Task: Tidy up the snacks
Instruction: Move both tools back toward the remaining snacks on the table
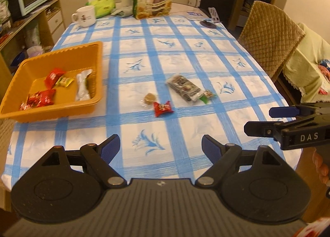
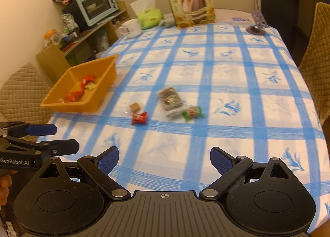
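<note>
Left gripper (image 1: 160, 146), right gripper (image 2: 164, 157): both wide, empty. Orange tray (image 1: 90, 49) mid-left; red candy (image 1: 163, 108) at centre.

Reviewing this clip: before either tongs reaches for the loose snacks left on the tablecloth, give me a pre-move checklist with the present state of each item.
1. Left tongs open and empty: ok.
2. Right tongs open and empty: ok.
3. Orange tray has bare floor for more snacks: ok.
4. Red candy lies apart from the other pieces: not ok, the brown candy touches or nearly touches it.
5. Dark snack bar free to lift: cannot tell, the green-wrapped candy sits against its end.
6. Path from snacks to tray unobstructed: ok.
</note>
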